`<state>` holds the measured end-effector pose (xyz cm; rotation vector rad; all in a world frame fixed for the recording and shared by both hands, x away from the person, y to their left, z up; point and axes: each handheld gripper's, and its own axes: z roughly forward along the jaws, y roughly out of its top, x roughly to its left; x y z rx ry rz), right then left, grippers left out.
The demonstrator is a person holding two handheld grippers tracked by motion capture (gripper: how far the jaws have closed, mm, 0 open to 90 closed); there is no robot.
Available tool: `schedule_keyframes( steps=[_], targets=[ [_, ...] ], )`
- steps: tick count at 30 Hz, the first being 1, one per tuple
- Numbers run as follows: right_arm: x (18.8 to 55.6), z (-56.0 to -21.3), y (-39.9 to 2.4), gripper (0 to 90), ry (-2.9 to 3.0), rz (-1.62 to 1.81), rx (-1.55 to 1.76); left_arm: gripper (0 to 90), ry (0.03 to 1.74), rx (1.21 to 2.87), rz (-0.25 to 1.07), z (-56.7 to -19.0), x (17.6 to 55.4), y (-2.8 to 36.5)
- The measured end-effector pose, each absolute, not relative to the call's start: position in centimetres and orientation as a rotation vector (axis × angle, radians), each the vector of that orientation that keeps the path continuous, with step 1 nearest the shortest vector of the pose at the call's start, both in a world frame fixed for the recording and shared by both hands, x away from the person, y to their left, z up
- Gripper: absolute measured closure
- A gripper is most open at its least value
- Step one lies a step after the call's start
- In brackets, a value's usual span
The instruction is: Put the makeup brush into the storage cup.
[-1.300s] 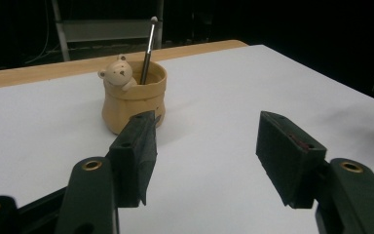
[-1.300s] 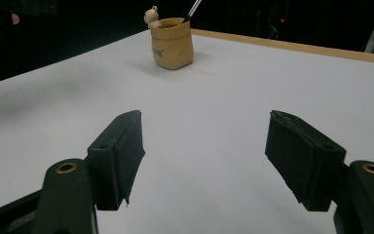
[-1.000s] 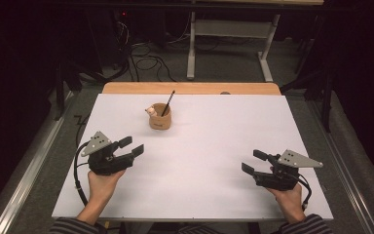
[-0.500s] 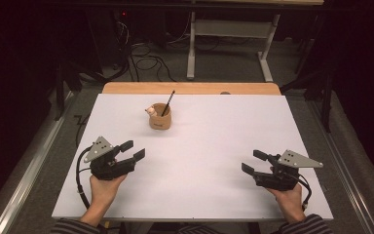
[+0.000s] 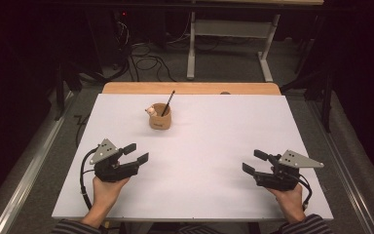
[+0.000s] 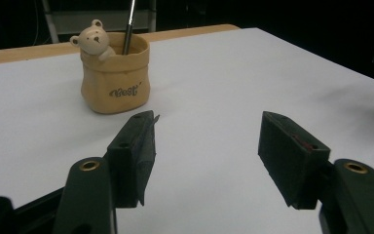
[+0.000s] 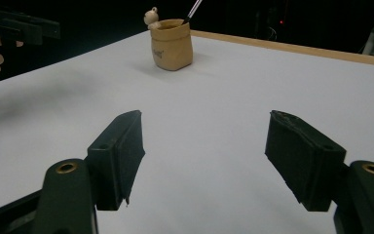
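A small tan pot (image 5: 160,118) with a bear figure on its rim stands on the white table (image 5: 214,141), left of centre toward the back. A dark pen (image 5: 168,103) leans out of it. The pot (image 6: 115,78) sits just beyond my left gripper's jaws, and the pot (image 7: 171,44) is far off in the right gripper view. My left gripper (image 5: 136,152) is open and empty near the front left. My right gripper (image 5: 254,162) is open and empty near the front right. Both are held by hands a little above the table.
The table's wooden back edge (image 5: 190,88) borders a dark floor with cables (image 5: 146,61) and a metal frame (image 5: 229,34). A rail (image 5: 29,165) runs along the table's left side.
My left gripper has drifted back toward the front of the table and slightly right. The right gripper and the pot have stayed put.
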<state>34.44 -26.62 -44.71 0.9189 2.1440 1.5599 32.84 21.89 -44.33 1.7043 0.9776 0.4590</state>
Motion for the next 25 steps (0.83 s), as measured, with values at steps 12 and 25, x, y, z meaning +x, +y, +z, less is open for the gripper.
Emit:
schedule_keyframes(
  steps=[12, 25],
  targets=[
    [34.54, -44.72, -26.72, 28.3, 2.131, 1.553, 0.936, 31.5, 0.954, 1.713, 0.481, -44.64, 32.93, 21.71],
    [34.6, -44.76, -26.67, 28.0, 2.137, 1.55, 0.94, 31.5, 0.958, 1.71, 0.469, -44.73, 33.05, 21.74]
  ],
)
